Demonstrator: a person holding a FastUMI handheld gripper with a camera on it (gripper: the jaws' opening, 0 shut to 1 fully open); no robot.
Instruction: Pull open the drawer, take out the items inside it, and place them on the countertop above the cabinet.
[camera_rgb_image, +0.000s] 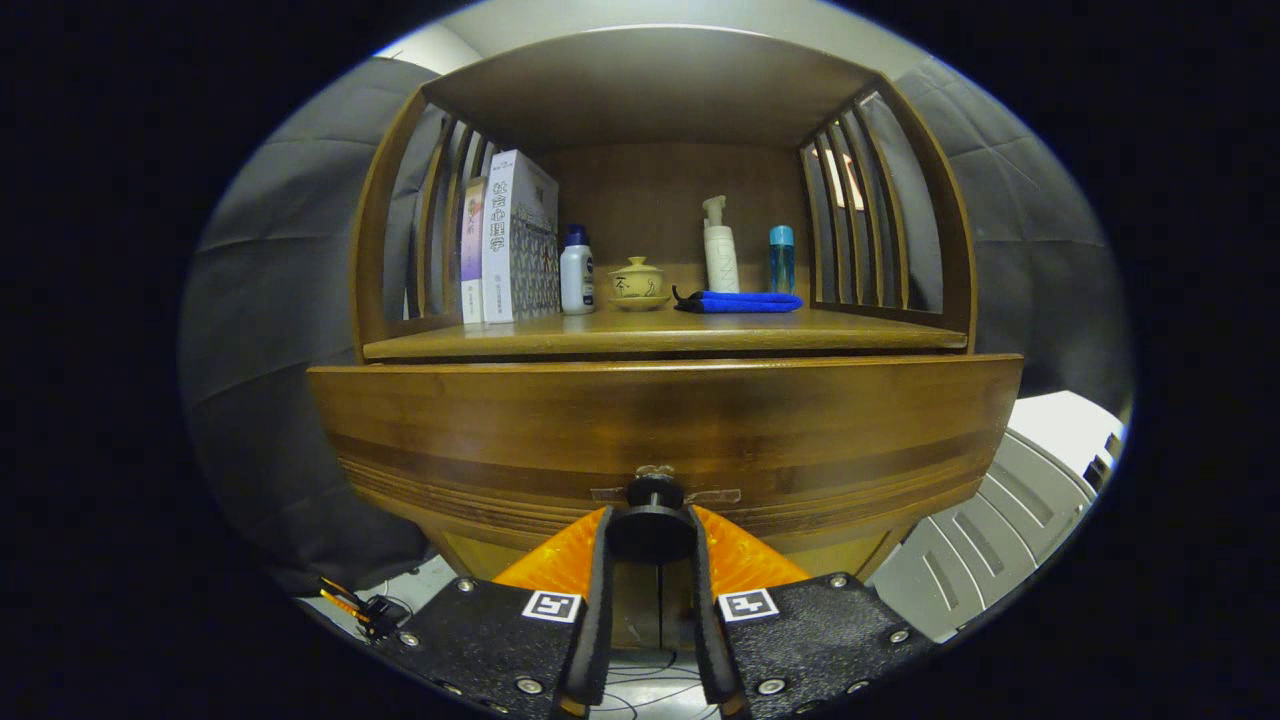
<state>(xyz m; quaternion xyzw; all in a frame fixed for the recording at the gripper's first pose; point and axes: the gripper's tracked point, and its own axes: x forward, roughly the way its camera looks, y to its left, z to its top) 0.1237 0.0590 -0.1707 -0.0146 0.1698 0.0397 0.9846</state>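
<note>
clamping the drawer knob (652, 520), gripper (652, 545) closed on it, drawer (660, 430) interior hidden behind its front

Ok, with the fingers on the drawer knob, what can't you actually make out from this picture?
- Inside of the drawer: hidden in the gripper view behind its own wooden front, so the items inside can't be seen.
- Small print on the books and bottles: too small to read.
- Rear of the countertop: partly hidden by the blue cloth and teapot.
- The gripper fingers press both sides of the knob.
</note>
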